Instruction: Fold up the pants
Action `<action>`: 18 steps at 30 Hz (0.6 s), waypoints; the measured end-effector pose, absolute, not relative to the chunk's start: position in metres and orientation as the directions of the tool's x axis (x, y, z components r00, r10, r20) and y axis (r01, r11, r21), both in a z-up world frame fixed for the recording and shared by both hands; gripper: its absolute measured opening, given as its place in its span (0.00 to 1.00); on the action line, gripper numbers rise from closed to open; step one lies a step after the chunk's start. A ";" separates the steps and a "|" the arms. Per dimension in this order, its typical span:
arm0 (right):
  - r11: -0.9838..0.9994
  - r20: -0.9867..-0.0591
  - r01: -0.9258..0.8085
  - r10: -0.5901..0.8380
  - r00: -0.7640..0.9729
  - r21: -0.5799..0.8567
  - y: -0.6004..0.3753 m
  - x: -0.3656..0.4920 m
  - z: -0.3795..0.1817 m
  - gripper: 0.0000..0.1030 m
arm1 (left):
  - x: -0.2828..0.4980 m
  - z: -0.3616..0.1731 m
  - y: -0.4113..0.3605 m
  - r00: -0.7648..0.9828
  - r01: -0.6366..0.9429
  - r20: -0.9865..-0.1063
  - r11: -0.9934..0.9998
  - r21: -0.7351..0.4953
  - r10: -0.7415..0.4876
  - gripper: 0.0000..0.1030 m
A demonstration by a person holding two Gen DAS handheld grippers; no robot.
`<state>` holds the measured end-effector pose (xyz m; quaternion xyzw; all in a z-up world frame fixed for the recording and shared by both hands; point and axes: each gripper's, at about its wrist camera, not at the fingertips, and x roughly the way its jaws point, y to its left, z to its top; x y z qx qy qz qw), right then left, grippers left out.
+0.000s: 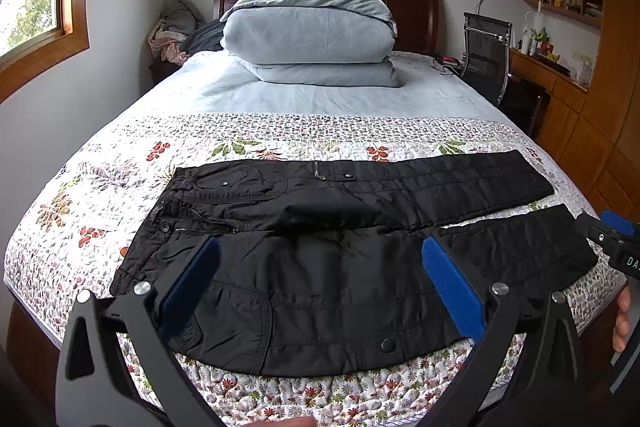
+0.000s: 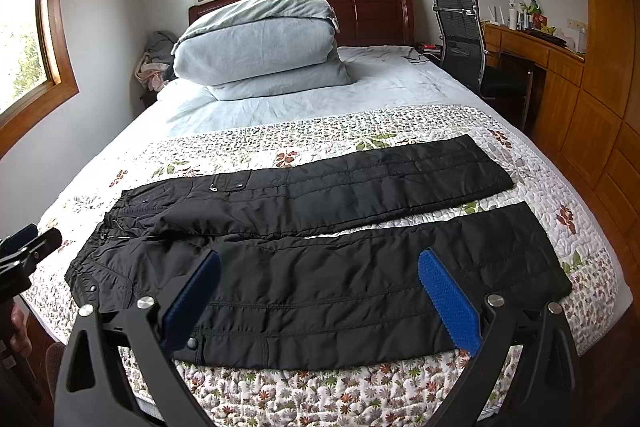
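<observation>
Black padded pants (image 1: 320, 227) lie flat across the foot of the bed, waist at the left, both legs spread apart toward the right; they also show in the right wrist view (image 2: 320, 227). My left gripper (image 1: 320, 255) is open and empty, hovering above the near leg by the hip. My right gripper (image 2: 318, 267) is open and empty, above the near leg's middle. The right gripper's tip shows at the left wrist view's right edge (image 1: 612, 239); the left gripper's tip shows at the right wrist view's left edge (image 2: 28, 247).
A floral quilt (image 1: 120, 187) covers the bed's foot over a pale blue sheet (image 1: 320, 95). A folded blue duvet (image 1: 308, 31) sits by the wooden headboard. A black office chair (image 1: 486, 55) and wooden desk (image 1: 552, 75) stand right of the bed.
</observation>
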<state>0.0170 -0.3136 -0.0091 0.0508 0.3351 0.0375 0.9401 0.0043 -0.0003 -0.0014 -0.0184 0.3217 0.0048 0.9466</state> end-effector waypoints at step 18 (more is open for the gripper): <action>0.992 -0.627 -0.035 0.106 0.772 0.124 -0.312 0.018 -0.011 0.97 | 0.008 -0.005 0.002 0.790 -0.021 -0.614 0.999 -0.029 -0.001 0.98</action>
